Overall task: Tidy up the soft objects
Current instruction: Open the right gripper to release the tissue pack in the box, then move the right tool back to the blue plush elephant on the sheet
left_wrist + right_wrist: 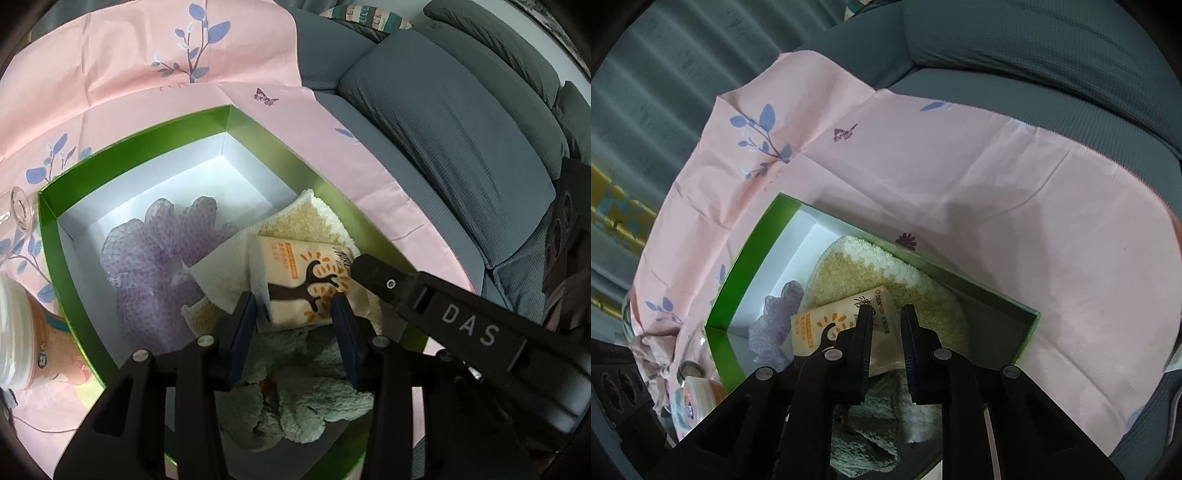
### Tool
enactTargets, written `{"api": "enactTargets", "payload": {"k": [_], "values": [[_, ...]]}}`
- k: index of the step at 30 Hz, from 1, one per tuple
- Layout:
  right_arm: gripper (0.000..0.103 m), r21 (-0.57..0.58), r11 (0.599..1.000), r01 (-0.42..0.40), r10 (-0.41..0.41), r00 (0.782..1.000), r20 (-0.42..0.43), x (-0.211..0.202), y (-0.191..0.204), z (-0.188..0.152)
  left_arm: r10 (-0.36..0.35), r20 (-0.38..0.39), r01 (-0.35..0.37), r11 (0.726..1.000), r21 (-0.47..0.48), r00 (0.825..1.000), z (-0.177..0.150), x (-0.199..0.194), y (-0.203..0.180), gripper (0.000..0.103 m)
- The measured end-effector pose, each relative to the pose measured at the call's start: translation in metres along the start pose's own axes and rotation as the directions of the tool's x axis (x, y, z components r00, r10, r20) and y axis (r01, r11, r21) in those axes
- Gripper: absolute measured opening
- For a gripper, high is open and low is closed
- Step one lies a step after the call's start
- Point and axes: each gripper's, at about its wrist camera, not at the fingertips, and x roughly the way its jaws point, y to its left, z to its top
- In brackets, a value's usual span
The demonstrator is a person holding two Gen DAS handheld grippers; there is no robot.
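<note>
Our left tool (297, 308) has its two blue pads (345, 325) on either side of the near end of a tissue pack (303, 280), the little orange-and-cream one with the brown tree on it. The pads look right up against its sides, so we'd call that a grip. The pack's long axis runs straight away from the left tool, tilted a bit up at the far end, printed face up.

Our right tool (886, 319) comes in from the other side. Its jaws are parted, one finger lies across the printed face of the same tissue pack (842, 332) and the other sits past the pack's edge over the towel. Whether it's actually pinching anything we can't tell. In the left view it shows as the black arm marked DAS (443, 317), tip touching the pack's far corner.

Everything sits in a green box (51, 236) with a white inside. Under the pack is a cream-and-yellow fluffy towel (295, 218), against the box's right wall. Beside it, on the left, a purple mesh bath pouf (155, 251). Closest to us, a grey-green fuzzy cloth (295, 402) is bunched up.

The box rests on a pink floral sheet (129, 62) spread over a grey sofa (461, 129). Just left of the box is a pink-and-white jar (22, 332).
</note>
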Motion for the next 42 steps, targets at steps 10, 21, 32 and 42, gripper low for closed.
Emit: {"api": "enactTargets", "payload": {"k": [10, 21, 32, 42], "values": [[0.019, -0.063, 0.998, 0.017, -0.010, 0.993, 0.114, -0.040, 0.016, -0.003, -0.036, 0.129, 0.039, 0.999, -0.016, 0.991, -0.009, -0.063, 0.006, 0.067], [0.079, -0.193, 0.981, 0.007, 0.036, 0.974, 0.222, -0.085, 0.061, -0.022, -0.007, 0.302, 0.034, 0.996, -0.083, 0.953, -0.043, -0.162, 0.047, 0.094], [0.089, -0.337, 0.941, 0.013, 0.076, 0.965, 0.250, -0.102, 0.110, -0.047, 0.225, 0.417, -0.130, 0.961, -0.245, 0.881, -0.100, -0.250, 0.129, 0.102], [0.089, -0.504, 0.853, -0.136, 0.231, 0.964, 0.132, -0.099, 0.175, -0.092, 0.491, 0.325, -0.270, 0.799, -0.537, 0.808, -0.175, -0.276, 0.237, 0.102]]}}
